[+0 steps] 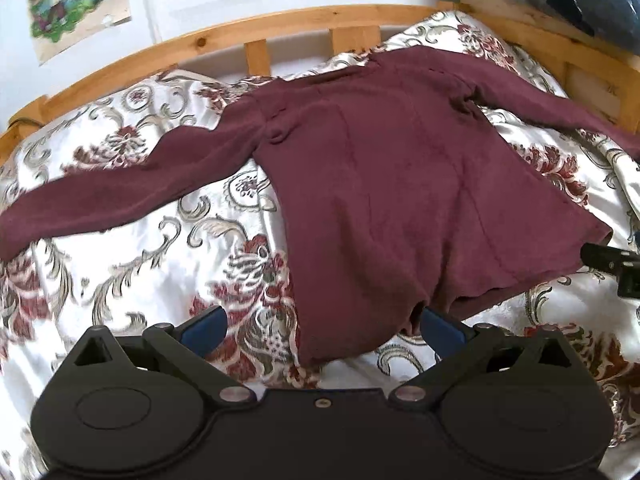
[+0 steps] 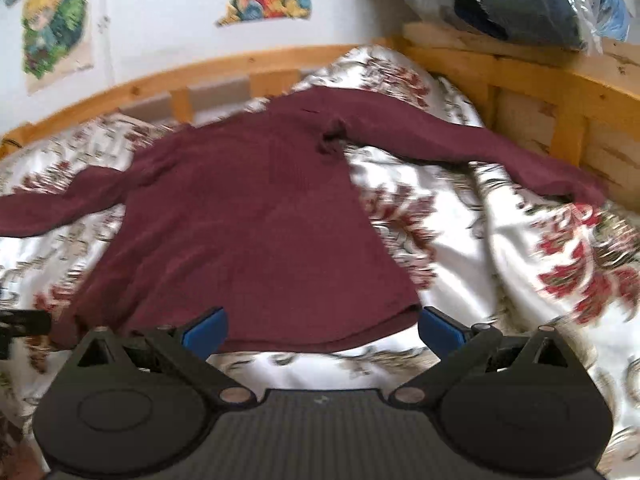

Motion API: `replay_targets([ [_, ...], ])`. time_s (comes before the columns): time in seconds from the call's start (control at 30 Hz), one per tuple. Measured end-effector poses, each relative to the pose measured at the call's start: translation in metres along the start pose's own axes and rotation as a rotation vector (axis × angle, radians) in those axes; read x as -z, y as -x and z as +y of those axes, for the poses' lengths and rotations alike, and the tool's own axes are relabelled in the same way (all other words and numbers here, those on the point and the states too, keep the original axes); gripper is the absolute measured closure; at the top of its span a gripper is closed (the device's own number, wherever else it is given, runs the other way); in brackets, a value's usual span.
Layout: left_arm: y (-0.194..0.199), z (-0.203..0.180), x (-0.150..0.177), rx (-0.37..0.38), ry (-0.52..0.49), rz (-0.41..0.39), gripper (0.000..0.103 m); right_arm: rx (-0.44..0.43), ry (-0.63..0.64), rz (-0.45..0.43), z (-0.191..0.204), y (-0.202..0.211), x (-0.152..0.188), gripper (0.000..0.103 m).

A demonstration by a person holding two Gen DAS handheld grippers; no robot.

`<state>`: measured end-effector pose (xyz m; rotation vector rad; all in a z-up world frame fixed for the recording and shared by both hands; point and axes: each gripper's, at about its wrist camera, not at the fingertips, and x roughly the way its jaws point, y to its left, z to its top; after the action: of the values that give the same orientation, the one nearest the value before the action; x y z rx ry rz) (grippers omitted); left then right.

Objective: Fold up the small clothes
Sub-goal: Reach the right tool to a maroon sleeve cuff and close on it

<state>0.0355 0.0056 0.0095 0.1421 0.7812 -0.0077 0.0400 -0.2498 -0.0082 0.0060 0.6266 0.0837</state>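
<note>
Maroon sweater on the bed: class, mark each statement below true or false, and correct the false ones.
1. The maroon sweater lies spread out with both sleeves extended. True.
2. The left tool is shut on the hem. False: its jaws stand wide open at the hem's left corner.
3. The bedspread is plain blue. False: it is white with a red floral pattern.
4. A wooden bed rail runs behind the sweater. True.
5. The right tool is open, its fingers at the sweater's hem. True.
</note>
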Motion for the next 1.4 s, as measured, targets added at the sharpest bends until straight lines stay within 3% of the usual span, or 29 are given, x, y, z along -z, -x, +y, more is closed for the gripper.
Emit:
replay_targets([
  [0.17,0.006,-0.008,-0.042,0.001,-0.167,0.032,0.001,0.155,0.029,0.056,-0.011,-0.004,-0.025,0.0],
  [0.27,0.011,-0.015,-0.07,-0.007,-0.227,0.047,0.001,0.176,0.04,0.044,-0.022,-0.003,-0.038,0.0],
  [0.53,0.008,-0.027,-0.131,0.076,-0.165,0.088,0.001,0.183,-0.011,0.018,-0.049,-0.008,-0.065,0.0],
  [0.7,-0.008,-0.039,-0.155,0.088,-0.15,0.069,0.001,0.192,-0.032,0.004,-0.063,-0.019,-0.074,0.0],
  [0.87,-0.032,-0.049,-0.169,0.103,-0.147,-0.01,0.001,0.195,-0.062,-0.07,-0.09,-0.023,-0.083,0.0],
  [0.97,-0.047,-0.048,-0.168,0.101,-0.148,-0.095,0.001,0.22,-0.155,-0.162,-0.118,-0.019,-0.084,0.0],
  [1.03,-0.063,-0.045,-0.166,0.087,-0.148,-0.11,0.001,0.232,-0.241,-0.192,-0.14,-0.021,-0.084,0.0],
  [1.23,-0.114,-0.021,-0.161,0.101,-0.11,-0.004,0.001,0.355,-0.472,-0.22,-0.197,-0.048,-0.095,0.006],
  [1.4,-0.149,0.001,-0.159,0.11,-0.058,0.047,0.001,0.437,-0.689,-0.183,-0.238,-0.084,-0.094,0.021],
])
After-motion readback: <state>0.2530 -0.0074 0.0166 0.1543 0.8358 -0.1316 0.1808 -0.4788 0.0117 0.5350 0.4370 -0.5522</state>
